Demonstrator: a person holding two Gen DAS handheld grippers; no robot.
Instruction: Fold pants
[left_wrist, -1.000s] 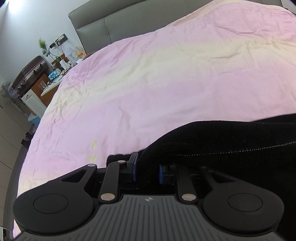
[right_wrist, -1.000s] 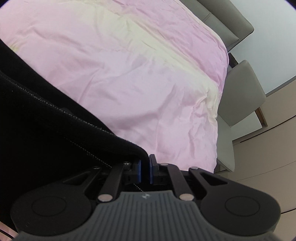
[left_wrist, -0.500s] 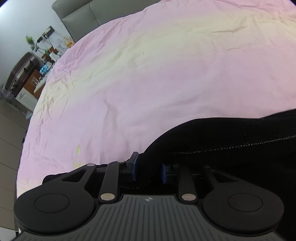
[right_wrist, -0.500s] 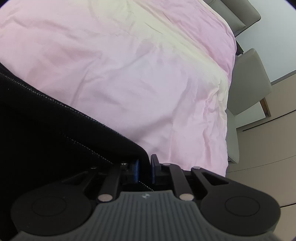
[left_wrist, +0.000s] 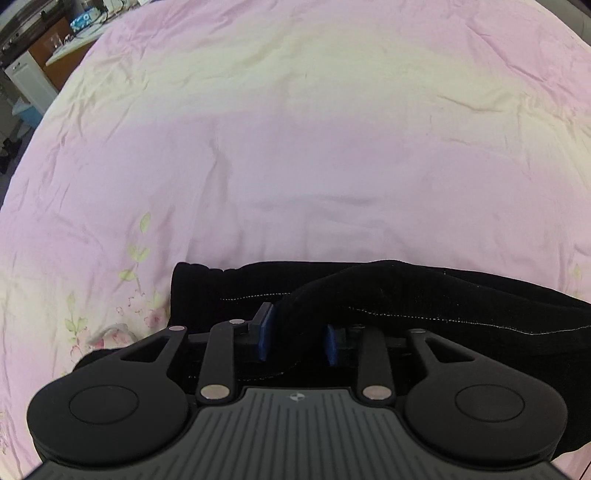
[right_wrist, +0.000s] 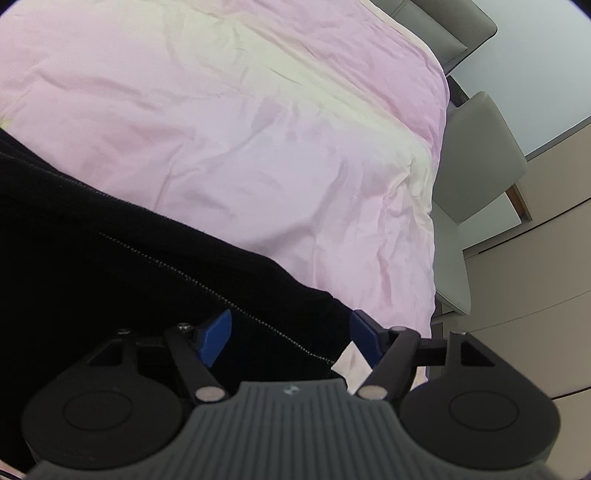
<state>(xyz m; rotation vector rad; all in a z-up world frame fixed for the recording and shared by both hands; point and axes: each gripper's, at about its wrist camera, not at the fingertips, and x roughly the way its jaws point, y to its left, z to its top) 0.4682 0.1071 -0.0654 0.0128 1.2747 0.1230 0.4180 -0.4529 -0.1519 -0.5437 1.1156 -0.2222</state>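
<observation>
Letting go after a fold: both tongs, left (left_wrist: 297, 341) and right (right_wrist: 290, 338), have just been opening around the black pants (left_wrist: 424, 299), the left perhaps touching cloth; next, regrip for another fold.

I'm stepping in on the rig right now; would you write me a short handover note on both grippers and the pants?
Left gripper: fingers have just been opening, a fold of the black pants between them; whether the pads press it I cannot tell.
Right gripper: fingers have just sprung wide, clear of the cloth; the pants' corner lies loose between them.
Pants: on the pink bedspread, doubled over, an upper layer on a lower one.
Done: this fold laid down.
Left: free the left gripper, check edges, likely fold again.
</observation>
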